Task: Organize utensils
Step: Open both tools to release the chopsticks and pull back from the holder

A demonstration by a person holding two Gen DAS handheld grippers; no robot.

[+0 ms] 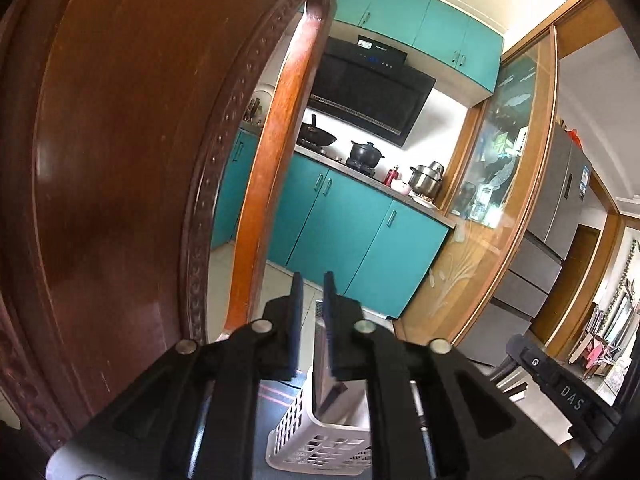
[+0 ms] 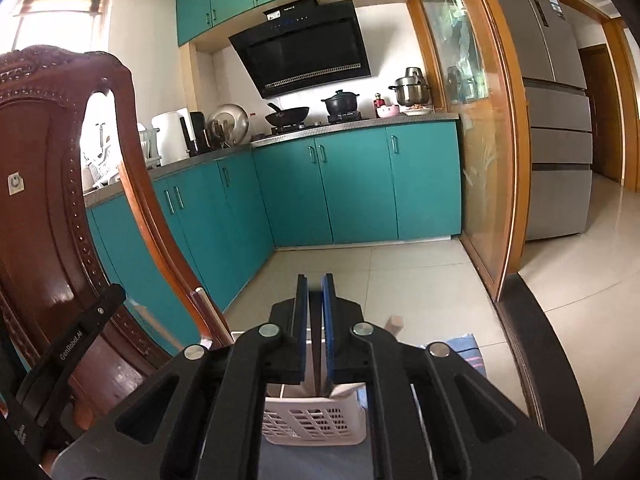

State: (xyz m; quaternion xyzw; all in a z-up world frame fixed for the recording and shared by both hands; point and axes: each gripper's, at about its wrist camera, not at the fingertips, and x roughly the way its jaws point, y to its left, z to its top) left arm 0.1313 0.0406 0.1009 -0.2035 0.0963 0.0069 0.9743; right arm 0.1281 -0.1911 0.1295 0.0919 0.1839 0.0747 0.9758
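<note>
Two fisheye views look forward along hand-held tools, both raised and tilted toward a teal-cabinet kitchen.

In the left wrist view, our left tongs (image 1: 312,280) stand with a narrow gap between the blue pads. A thin, flat, dark piece seems to rise between them, so we judge they are lightly clamped on a utensil, though we cannot tell which kind. Just below and in front sits a white slotted plastic basket (image 1: 316,444), the utensil holder. It rests on a dark table (image 1: 276,400). A flat grey piece stands inside it, possibly a divider or a utensil; the rest of the inside is hidden by the tongs. Close on the left a carved wooden chair back (image 1: 120,160) fills much of the view. The other tool shows at the lower right edge.

In the right wrist view, our right tongs (image 2: 315,280) have their pads nearly together on a thin dark strip (image 2: 315,344) that runs down toward the same basket (image 2: 316,420). We judge they grip a slim utensil handle, held upright over the basket so it can drop in. At least one pale stick leans inside the basket at its left.

The far counter holds a wok (image 2: 289,115), a dark lidded pot (image 2: 340,103) and a steel pot (image 2: 410,88), under a black range hood (image 2: 304,48). A grey refrigerator (image 2: 552,80) stands on the far right.
</note>
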